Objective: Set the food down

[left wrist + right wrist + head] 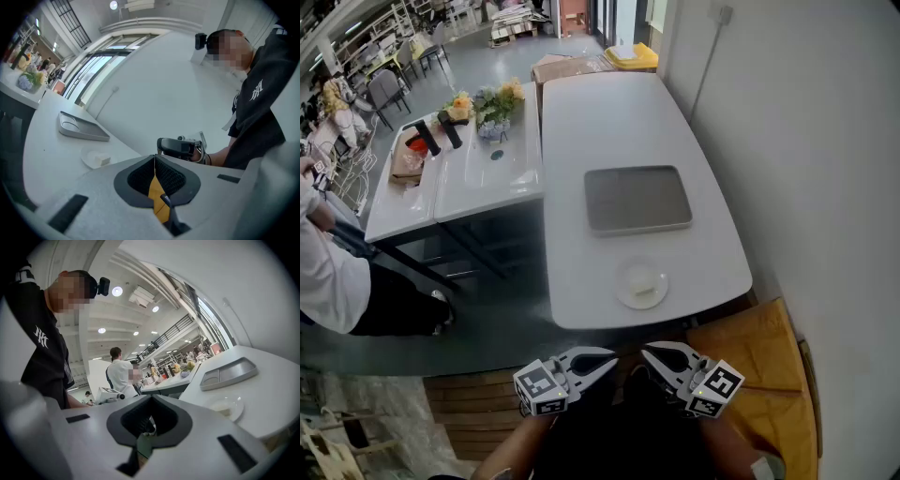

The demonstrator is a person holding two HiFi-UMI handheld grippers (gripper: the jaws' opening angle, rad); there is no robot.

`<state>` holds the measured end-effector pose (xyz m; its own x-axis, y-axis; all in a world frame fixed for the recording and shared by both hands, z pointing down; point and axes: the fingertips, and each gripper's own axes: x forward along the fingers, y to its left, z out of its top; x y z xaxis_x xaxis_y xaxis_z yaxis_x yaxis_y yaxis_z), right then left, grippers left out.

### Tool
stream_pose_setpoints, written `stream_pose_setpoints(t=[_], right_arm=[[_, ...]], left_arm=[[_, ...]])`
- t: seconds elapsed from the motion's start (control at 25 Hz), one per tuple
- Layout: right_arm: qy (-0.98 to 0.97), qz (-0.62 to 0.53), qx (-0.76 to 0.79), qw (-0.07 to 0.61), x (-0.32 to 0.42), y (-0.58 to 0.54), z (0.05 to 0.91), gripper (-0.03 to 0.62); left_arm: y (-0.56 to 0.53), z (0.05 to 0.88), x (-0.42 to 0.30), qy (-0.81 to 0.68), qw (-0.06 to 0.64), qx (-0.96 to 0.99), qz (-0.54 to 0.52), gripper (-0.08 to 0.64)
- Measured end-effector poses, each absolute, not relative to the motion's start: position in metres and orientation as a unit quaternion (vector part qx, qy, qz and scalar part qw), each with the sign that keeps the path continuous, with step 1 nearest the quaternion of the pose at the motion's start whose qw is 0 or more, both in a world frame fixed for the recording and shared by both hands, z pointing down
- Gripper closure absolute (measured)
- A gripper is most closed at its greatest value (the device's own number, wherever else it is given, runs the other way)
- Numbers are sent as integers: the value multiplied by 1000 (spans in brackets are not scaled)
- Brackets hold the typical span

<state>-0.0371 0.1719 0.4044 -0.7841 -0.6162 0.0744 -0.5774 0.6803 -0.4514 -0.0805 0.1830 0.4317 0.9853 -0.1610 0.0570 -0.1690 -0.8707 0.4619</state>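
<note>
A small white plate (628, 277) with a pale block of food (645, 290) on it sits at the near edge of the white table (609, 122). Behind it lies a grey tray (637, 199). Both grippers hover below the table's edge, close to my body, tips turned toward each other. My left gripper (607, 361) is shut with nothing in it, and so is my right gripper (649, 355). In the left gripper view the shut jaws (154, 158) face the plate (89, 158) and the tray (82, 126). The right gripper view shows its shut jaws (151, 398), the plate (234, 404) and the tray (229, 372).
A second white table (459, 178) at the left carries flowers (492, 105) and dark bottles. A person in a white shirt (328, 272) stands at the far left. A brown padded sheet (759, 366) lies at the lower right, by the wall.
</note>
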Motion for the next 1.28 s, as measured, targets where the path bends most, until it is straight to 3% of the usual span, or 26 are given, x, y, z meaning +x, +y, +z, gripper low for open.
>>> stream_pose_setpoints(t=[0.56,1.16,1.28], right_arm=[[909,-229,-345,48,-40,176,404,588],[886,-281,-369,-2,18,133,418,582],[888,-297,-351,-7,29,115,426,508]], left_arm=[[179,431,-85,-76,226,971,28,554],[141,466,-75,-66,302,947,87,551],[122,470,-69,-83,315,941,87,537]])
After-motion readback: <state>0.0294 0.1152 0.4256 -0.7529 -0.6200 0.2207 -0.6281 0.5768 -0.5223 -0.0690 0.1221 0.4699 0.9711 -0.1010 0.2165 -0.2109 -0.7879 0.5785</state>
